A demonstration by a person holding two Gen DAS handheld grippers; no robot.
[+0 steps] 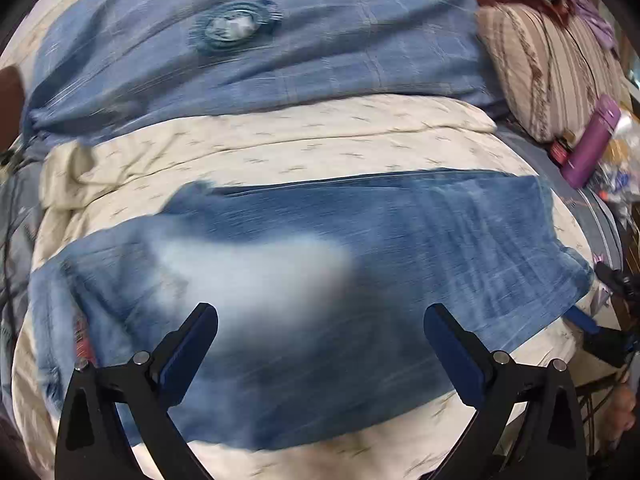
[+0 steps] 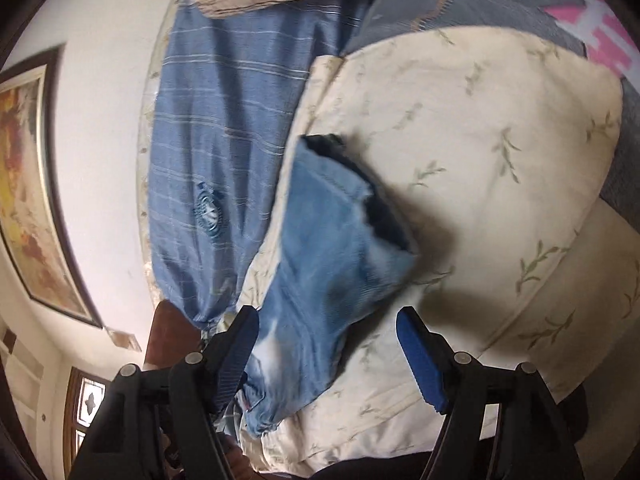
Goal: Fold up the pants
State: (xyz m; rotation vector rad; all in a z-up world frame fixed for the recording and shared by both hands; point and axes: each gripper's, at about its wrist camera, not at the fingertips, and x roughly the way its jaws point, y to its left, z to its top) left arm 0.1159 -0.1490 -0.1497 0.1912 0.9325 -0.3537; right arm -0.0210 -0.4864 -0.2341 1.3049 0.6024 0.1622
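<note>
While both grippers, left [image 1: 320,320] and right [image 2: 326,330], are hovering spread, empty, the jeans [image 1: 304,280] ahead are lying limp and heavy; I judge a hem pinch is best.

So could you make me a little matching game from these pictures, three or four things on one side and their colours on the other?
Things:
1. jeans
2. bottle
3. bedspread
4. pillow

Colours:
A. purple
B. cream with leafy sprigs
C. faded blue denim
D. beige with brown stripes

Pairs: 1-C, 2-A, 3-B, 4-D
</note>
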